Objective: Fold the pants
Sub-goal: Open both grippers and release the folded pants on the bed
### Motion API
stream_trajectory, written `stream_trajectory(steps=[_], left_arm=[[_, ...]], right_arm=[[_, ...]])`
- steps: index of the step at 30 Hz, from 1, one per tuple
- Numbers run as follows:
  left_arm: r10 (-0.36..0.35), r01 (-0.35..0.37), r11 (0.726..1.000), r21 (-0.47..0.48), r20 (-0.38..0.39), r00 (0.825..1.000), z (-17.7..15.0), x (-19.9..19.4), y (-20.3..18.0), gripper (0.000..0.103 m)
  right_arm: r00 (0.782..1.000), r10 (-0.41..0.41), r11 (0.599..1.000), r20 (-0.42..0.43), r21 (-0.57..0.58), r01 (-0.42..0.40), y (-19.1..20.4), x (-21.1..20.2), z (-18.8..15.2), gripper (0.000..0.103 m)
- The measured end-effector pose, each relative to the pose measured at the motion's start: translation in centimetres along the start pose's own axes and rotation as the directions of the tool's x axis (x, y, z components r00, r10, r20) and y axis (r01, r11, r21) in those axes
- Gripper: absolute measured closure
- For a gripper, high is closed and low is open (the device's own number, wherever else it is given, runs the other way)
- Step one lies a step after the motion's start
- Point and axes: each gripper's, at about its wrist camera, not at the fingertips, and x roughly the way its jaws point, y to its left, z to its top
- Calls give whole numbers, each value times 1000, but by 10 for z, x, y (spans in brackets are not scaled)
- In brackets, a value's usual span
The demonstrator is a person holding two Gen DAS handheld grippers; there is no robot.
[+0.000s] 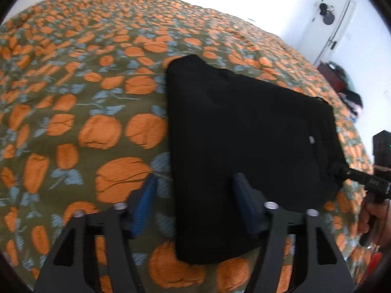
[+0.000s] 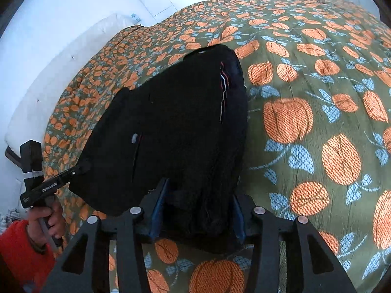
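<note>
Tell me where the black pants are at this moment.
The black pants lie folded on the orange-patterned bedspread, right of center in the left wrist view. The right tool has its fingers around their near edge.

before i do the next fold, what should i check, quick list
1. Pants lying on the bedspread in a compact fold: ok.
2. Left tongs open: ok. The pants' edge lies between the fingers, ungripped.
3. Right tongs gripping: cannot tell. Fabric fills the gap, but clamping is unclear.
4. Tongs apart from each other: ok, they sit at different sides of the pants.
5. Layers aligned: cannot tell, the black fabric hides the edges.
</note>
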Motion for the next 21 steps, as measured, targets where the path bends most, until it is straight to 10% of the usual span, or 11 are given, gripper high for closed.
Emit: stream_trajectory(steps=[7,21], left_arm=[[139,-139,990,16,-15,990,-2,-34,-2,28],[221,-233,963,135,100,970,-20,-110,-45,13]], right_arm=[[995,-99,994,-29,42,100,-5,-11,7,22],[972,-224,974,74,-27,227,51,-126,-32,14]])
